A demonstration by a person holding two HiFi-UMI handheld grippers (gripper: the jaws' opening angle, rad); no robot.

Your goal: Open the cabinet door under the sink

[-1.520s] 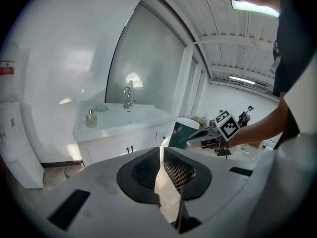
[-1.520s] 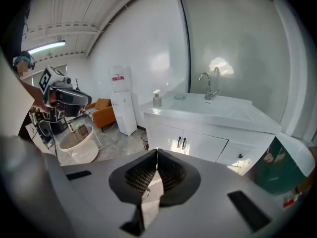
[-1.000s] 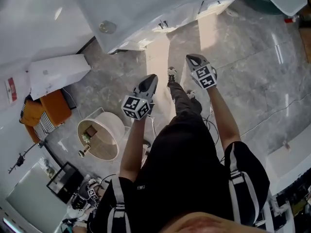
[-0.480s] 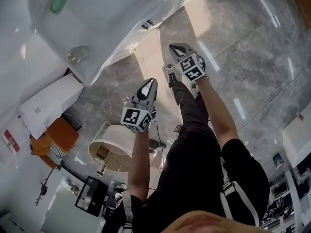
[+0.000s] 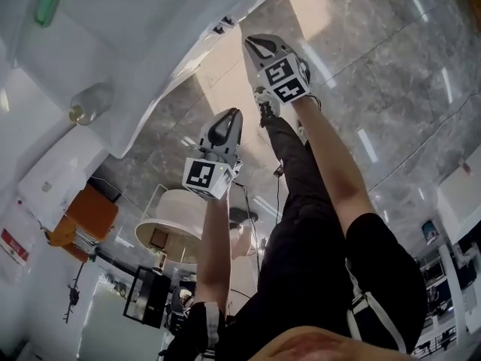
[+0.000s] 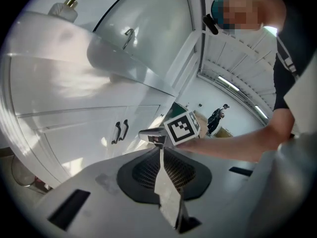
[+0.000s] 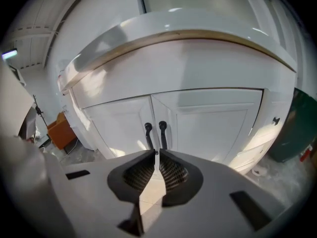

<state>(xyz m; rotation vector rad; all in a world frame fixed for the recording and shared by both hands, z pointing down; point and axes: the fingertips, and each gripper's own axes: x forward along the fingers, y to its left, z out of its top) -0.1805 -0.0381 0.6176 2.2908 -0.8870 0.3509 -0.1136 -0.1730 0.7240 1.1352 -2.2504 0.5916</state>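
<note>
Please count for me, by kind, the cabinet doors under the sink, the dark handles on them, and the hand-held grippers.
Cabinet doors: 2 (left, right)
Door handles: 2 ()
Hand-held grippers: 2 (left, right)
Total: 6

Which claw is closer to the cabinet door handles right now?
Right. The right claw points straight at the door handles, just short of them. The left claw hangs farther back, with the handles off to the left in its view.
</note>
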